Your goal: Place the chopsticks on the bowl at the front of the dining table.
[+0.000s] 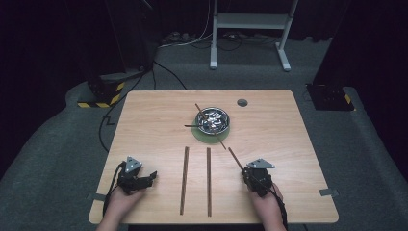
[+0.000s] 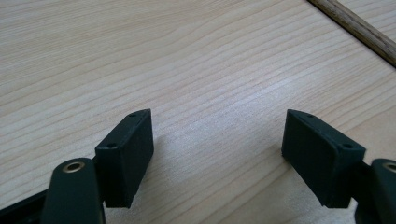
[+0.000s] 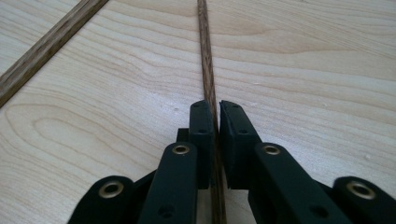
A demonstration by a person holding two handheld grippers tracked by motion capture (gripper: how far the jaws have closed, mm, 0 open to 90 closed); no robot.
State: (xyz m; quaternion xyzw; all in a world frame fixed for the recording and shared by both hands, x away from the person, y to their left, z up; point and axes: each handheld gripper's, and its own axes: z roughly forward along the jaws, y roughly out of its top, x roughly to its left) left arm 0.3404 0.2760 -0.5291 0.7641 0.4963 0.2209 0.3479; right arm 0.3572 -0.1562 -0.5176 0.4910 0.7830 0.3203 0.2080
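**Right tongs clamp a thin wooden stick at the counter's near edge**

At the left of the high view, the left tongs (image 1: 153, 176) rest low on the wooden counter (image 1: 149, 120), held in the person's left hand (image 1: 120, 202). In the left gripper view their jaws stand wide apart over bare wood with nothing between them, and a wooden rod crosses the far corner.

Toward the middle lie two long wooden rods, the left rod (image 1: 184, 180) and the middle rod (image 1: 209, 181), side by side and apart, both running away from the person.

Beyond them, a metal bowl (image 1: 213, 120) sits on a green mat (image 1: 199, 135), with thin sticks poking out past its rim.

At the right, the right tongs (image 1: 245, 172) are closed on a thin stick (image 1: 235, 158), which slants from the jaws up toward the bowl. The right gripper view shows the stick (image 3: 206, 60) pinched between both pads, with the middle rod (image 3: 46, 46) lying off to one side. The right hand (image 1: 265, 204) holds this gripper near the counter's front edge.
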